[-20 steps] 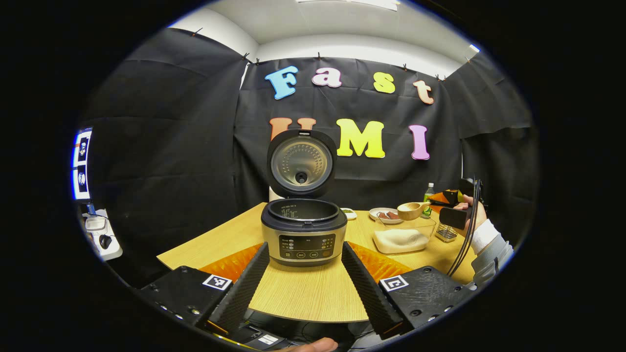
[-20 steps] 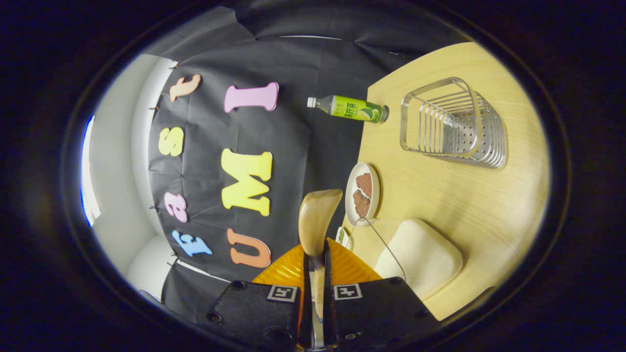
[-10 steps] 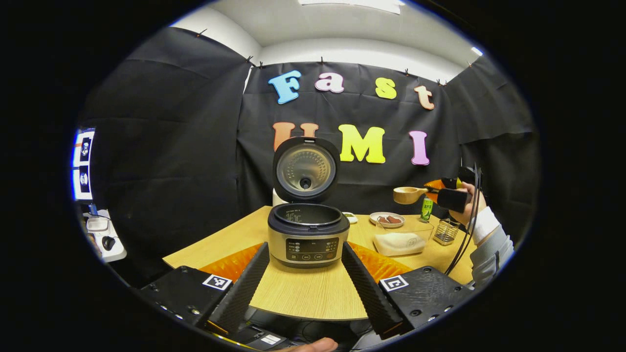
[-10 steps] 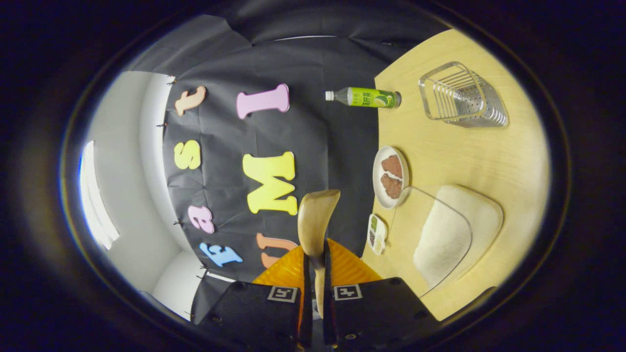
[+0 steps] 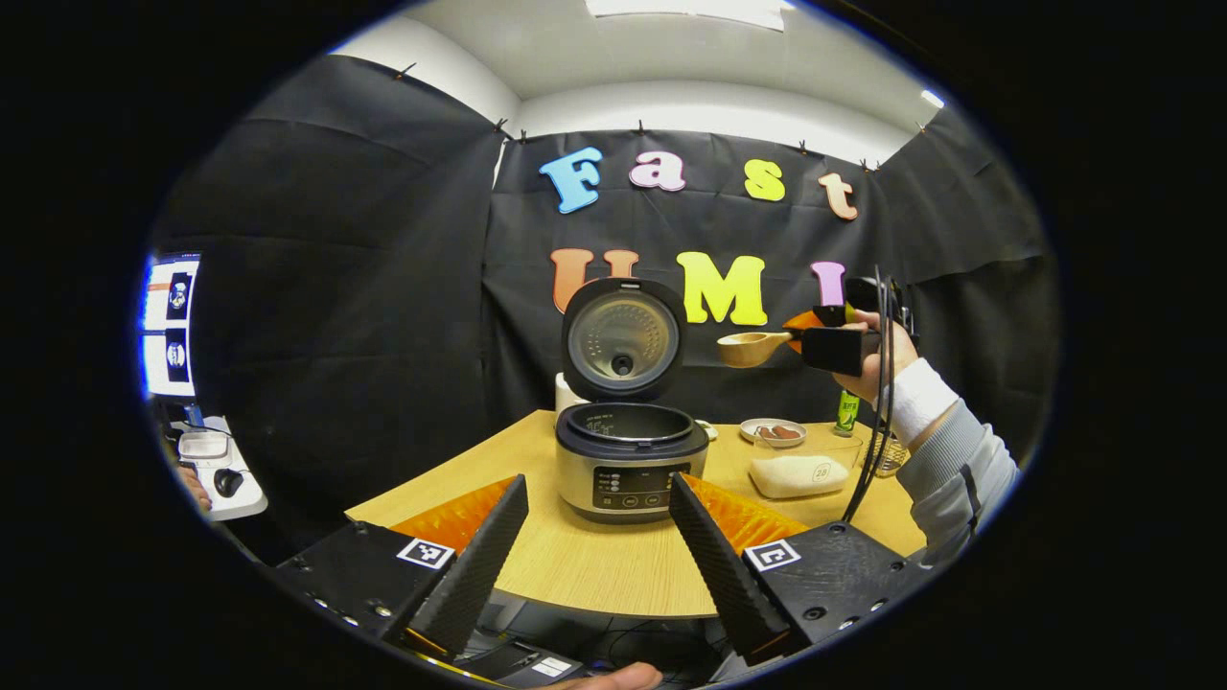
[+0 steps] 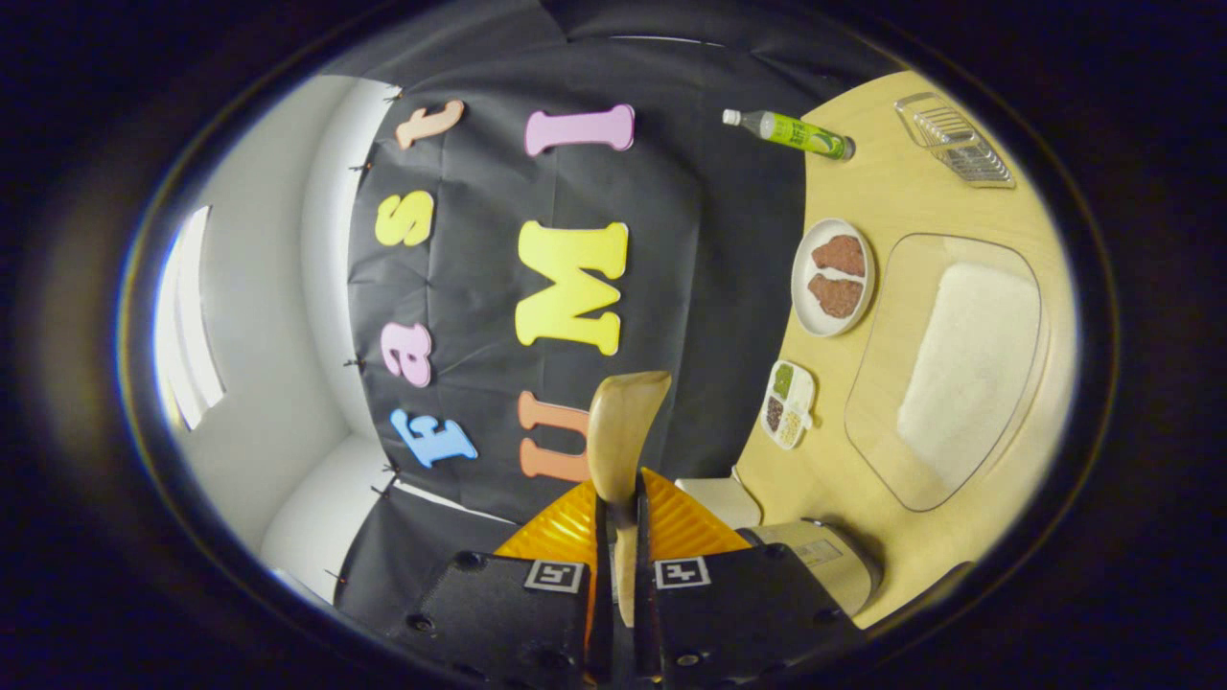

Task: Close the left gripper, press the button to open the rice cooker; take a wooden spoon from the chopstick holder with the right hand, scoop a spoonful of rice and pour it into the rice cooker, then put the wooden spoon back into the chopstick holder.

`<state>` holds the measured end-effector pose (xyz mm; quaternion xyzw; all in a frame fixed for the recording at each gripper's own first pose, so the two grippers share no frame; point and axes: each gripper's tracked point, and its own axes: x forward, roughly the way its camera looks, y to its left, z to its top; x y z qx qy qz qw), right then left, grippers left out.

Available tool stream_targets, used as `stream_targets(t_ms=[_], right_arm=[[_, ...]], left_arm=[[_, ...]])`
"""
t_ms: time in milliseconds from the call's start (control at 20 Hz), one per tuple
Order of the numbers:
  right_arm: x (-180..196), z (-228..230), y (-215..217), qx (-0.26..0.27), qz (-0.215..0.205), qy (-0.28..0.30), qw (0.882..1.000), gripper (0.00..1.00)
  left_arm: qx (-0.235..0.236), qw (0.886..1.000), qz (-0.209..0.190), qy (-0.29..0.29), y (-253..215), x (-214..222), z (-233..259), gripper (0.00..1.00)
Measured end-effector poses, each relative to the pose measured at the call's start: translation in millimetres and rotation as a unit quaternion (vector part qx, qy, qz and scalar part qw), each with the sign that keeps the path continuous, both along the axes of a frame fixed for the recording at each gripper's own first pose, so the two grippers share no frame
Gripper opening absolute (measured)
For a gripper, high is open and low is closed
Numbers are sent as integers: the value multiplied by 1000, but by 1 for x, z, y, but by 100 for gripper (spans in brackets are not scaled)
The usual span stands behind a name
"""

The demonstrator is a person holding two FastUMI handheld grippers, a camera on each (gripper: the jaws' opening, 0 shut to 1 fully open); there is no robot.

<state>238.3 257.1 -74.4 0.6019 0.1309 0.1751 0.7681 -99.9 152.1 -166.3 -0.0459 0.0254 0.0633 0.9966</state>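
Wooden spoon [image 6: 623, 436] sits pinched by its handle between the closed fingers of the right gripper [image 6: 614, 565], bowl pointing straight ahead of them. In the left gripper view it is held high in the air, up and right of the rice cooker [image 5: 630, 460], whose lid stands open. The rice container [image 6: 959, 369] lies below. The left gripper [image 5: 599, 546] is spread wide, empty, fingers framing the cooker.
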Motion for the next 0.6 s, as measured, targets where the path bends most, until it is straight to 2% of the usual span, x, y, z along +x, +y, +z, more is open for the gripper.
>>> stream_targets(t_ms=[150, 300, 600], right_arm=[[-2, 6, 32, -70, -3, -23, 997, 13], [-8, 19, 56, -138, -15, -65, 988, 14], [-14, 19, 103, -269, -11, -121, 956, 14]], left_arm=[[-9, 1000, 1, -1, 7, -6, -2, 95], [-5, 1000, 4, -2, 13, -8, -5, 95], [-11, 1000, 9, 6, 24, -12, -15, 95]])
